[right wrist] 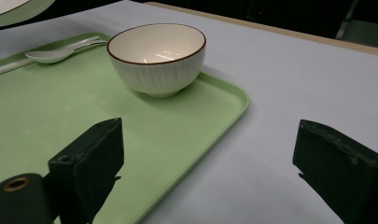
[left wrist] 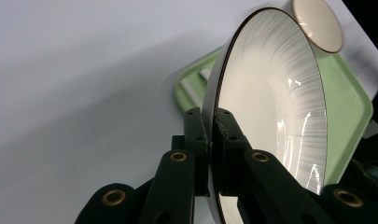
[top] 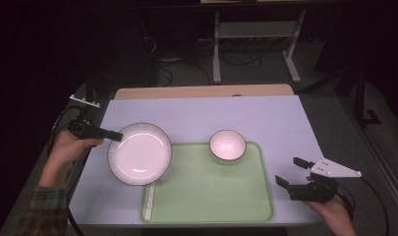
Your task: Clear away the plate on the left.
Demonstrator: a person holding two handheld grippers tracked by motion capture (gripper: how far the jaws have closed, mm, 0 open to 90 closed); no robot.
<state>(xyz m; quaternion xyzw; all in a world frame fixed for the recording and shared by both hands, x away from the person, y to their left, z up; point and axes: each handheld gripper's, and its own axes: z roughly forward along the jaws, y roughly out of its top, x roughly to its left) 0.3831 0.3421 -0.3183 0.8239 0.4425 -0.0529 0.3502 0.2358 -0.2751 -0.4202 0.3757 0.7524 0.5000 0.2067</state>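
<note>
A white ribbed plate (top: 139,153) with a dark rim hangs tilted above the table, over the green tray's (top: 211,196) left edge. My left gripper (top: 117,136) is shut on the plate's left rim. The left gripper view has both jaws clamped on the plate (left wrist: 270,107) rim, tray (left wrist: 350,107) behind it. A white bowl (top: 227,145) stands at the tray's far right corner. A white spoon (top: 150,199) lies along the tray's left side, partly under the plate. My right gripper (top: 291,171) stands open at the tray's right edge, nothing between its jaws; its view faces the bowl (right wrist: 156,56) and spoon (right wrist: 56,54).
A pale lilac cloth (top: 265,118) covers the table, with a strip of wood (top: 201,91) at the far edge. Beyond it stand a dark floor, cables and a metal frame (top: 255,44). Cloth lies bare behind the tray and to the plate's left.
</note>
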